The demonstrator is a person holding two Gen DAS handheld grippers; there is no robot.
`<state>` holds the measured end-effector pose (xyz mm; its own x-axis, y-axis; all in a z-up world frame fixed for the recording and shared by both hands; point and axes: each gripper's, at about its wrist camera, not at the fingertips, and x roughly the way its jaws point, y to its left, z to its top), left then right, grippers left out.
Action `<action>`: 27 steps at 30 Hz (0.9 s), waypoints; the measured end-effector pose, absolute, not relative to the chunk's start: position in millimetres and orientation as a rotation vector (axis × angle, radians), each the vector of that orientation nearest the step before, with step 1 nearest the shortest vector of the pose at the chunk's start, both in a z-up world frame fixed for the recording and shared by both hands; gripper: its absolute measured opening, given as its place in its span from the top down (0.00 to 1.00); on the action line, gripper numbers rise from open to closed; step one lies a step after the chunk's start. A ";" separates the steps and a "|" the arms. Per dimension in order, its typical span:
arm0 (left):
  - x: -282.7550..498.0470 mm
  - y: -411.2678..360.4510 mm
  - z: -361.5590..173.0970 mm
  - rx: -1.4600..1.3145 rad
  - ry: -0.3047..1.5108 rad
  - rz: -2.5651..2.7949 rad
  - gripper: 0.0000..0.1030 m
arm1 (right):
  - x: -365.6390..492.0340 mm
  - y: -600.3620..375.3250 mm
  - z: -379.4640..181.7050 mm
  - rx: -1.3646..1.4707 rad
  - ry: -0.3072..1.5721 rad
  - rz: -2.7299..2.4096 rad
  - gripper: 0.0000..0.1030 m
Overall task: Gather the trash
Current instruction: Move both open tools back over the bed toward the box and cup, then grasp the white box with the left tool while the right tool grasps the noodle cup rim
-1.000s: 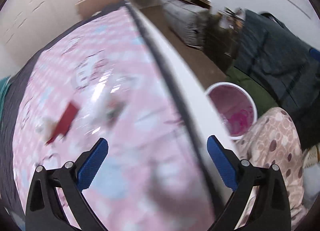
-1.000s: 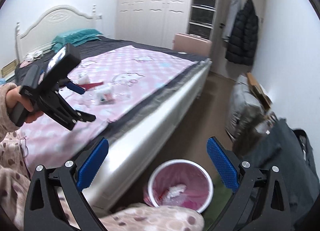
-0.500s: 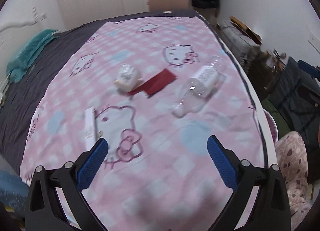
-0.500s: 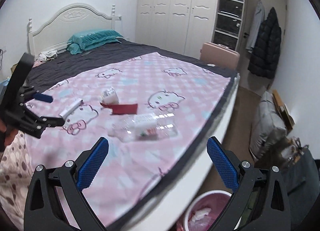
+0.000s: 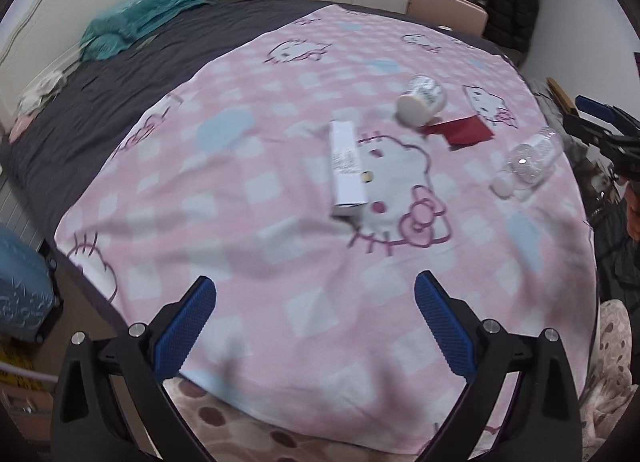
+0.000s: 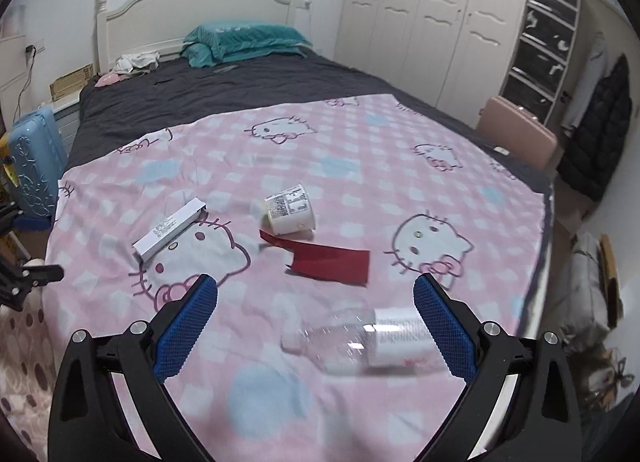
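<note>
Your left gripper [image 5: 315, 296] hangs over the near edge of the pink cat-print blanket [image 5: 280, 246], jaws spread wide, blue pads [image 5: 186, 326] holding nothing. Dead ahead at twelve o'clock lies the long white box [image 5: 347, 167], flat on the blanket, running roughly lengthwise away from you. Up at one o'clock the white paper cup [image 5: 421, 101] is tipped on its side, with the red paper piece [image 5: 464, 131] just beside it, one corner reaching under the cup's edge. Out at two o'clock the clear plastic bottle [image 5: 530, 165] lies on its side near the blanket's right edge, and past it your right gripper [image 5: 600, 117] pokes in from the frame's edge.

Over on the right wrist view, your right gripper [image 6: 316, 298] is also wide open and empty. The clear plastic bottle [image 6: 360, 340] lies crosswise right between the fingers, closest to the right-hand pad [image 6: 444, 332], though whether pad and bottle touch, you cannot tell. The red paper piece [image 6: 328, 258] sits at twelve o'clock, the white paper cup [image 6: 290, 209] just beyond it, and the long white box [image 6: 170, 229] off at ten o'clock. Your left gripper [image 6: 20, 246] shows at nine o'clock, at the blanket's left edge.
</note>
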<state>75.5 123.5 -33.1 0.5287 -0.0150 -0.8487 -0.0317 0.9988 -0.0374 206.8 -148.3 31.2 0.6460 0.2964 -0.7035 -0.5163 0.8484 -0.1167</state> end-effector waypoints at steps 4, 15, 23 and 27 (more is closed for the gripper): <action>75.8 141.1 -42.2 -0.096 1.019 0.027 0.05 | 248.4 -123.4 10.2 -0.341 0.791 0.533 0.07; 112.5 142.4 -56.1 -0.093 1.002 -0.044 0.05 | 351.3 -72.9 -37.8 -0.350 0.943 0.705 0.07; 157.8 125.2 -61.4 -0.109 0.964 -0.156 0.05 | 365.9 -61.2 -46.2 -0.377 0.955 0.741 0.07; 169.0 118.6 -66.7 -0.077 0.973 -0.164 0.05 | 363.4 -58.1 -47.6 -0.368 0.979 0.800 0.21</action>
